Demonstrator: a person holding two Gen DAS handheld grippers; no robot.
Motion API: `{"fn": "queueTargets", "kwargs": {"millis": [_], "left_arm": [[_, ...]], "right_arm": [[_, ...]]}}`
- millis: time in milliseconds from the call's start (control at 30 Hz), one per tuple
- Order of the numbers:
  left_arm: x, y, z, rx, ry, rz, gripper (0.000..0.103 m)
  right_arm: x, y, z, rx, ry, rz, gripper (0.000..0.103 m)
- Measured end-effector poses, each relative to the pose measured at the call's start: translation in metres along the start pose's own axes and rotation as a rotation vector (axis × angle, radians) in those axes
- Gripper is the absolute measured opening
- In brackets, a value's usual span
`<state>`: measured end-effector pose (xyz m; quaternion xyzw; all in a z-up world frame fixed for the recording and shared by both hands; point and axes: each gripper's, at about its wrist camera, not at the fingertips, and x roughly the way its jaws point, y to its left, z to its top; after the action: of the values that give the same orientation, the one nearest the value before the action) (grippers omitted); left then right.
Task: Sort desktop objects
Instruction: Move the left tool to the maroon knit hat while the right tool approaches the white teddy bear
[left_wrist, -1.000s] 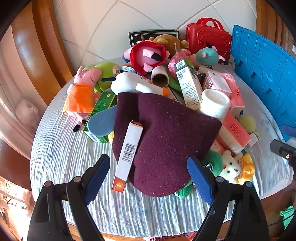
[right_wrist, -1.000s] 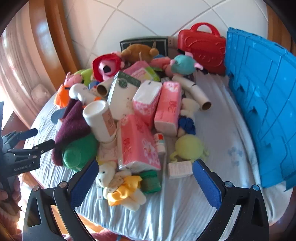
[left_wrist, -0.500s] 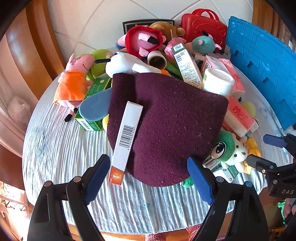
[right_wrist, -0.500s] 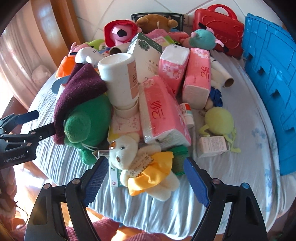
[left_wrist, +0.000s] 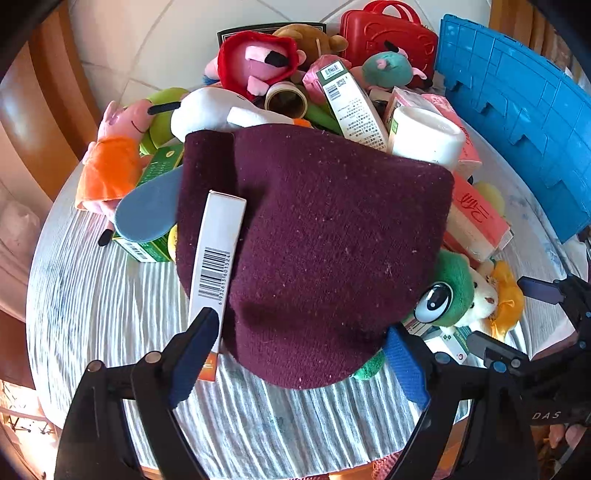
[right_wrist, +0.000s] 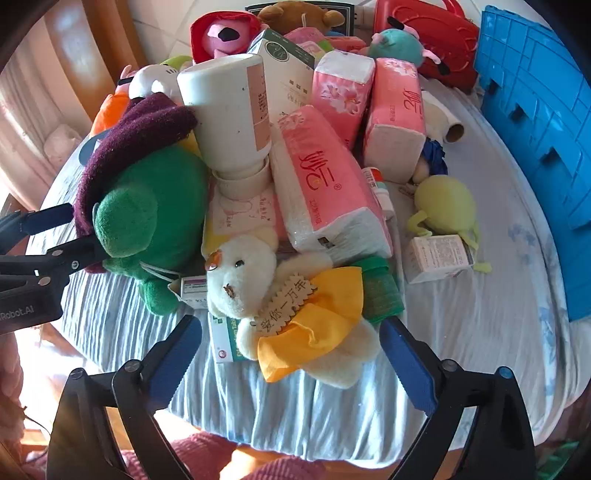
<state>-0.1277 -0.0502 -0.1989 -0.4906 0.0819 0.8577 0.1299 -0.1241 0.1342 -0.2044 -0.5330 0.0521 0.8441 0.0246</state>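
Note:
A heap of toys, boxes and tissue packs covers the round table. In the left wrist view my left gripper (left_wrist: 301, 356) is open, its fingers on either side of the near edge of a maroon knit hat (left_wrist: 314, 240); a long white box (left_wrist: 216, 258) lies on the hat by the left finger. In the right wrist view my right gripper (right_wrist: 291, 354) is open around a cream teddy bear with a yellow bow (right_wrist: 291, 302). A green plush frog (right_wrist: 147, 218) lies under the hat (right_wrist: 129, 136).
A blue crate (right_wrist: 535, 122) stands on the right, a red toy case (right_wrist: 436, 40) at the back. Pink tissue packs (right_wrist: 325, 184), a white bottle (right_wrist: 229, 110) and a yellow plush (right_wrist: 445, 206) fill the middle. The table edge (left_wrist: 258, 443) is near.
Both grippers have moved forward and down toward the heap. The left one now brackets the hat's edge and the right one brackets the teddy bear. Both stayed open.

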Motion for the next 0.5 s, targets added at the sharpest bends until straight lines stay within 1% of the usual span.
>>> {"fn": "queueTargets", "kwargs": {"millis": [133, 200, 267, 333, 367, 467, 500], "left_arm": [[0.005, -0.011, 0.003, 0.082, -0.027, 0.013, 0.089], [0.008, -0.013, 0.005, 0.094, -0.027, 0.017, 0.097], [0.014, -0.011, 0.007, 0.080, -0.014, 0.006, 0.103], [0.020, -0.007, 0.010, 0.053, 0.009, -0.031, 0.103], [0.022, -0.006, 0.011, 0.048, 0.007, -0.042, 0.103], [0.022, -0.011, 0.009, 0.078, -0.026, -0.032, 0.103], [0.023, -0.013, 0.009, 0.086, -0.023, -0.036, 0.103]], "right_arm": [[0.010, 0.002, 0.003, 0.000, 0.004, -0.026, 0.103], [0.014, 0.002, 0.005, 0.007, 0.003, -0.039, 0.103], [0.019, 0.000, 0.007, 0.012, 0.010, -0.045, 0.103], [0.022, -0.001, 0.007, 0.019, 0.019, -0.050, 0.103], [0.024, -0.003, 0.007, 0.023, 0.020, -0.051, 0.103], [0.024, -0.007, 0.007, 0.032, 0.014, -0.055, 0.103], [0.024, -0.007, 0.007, 0.031, 0.011, -0.057, 0.102]]}}
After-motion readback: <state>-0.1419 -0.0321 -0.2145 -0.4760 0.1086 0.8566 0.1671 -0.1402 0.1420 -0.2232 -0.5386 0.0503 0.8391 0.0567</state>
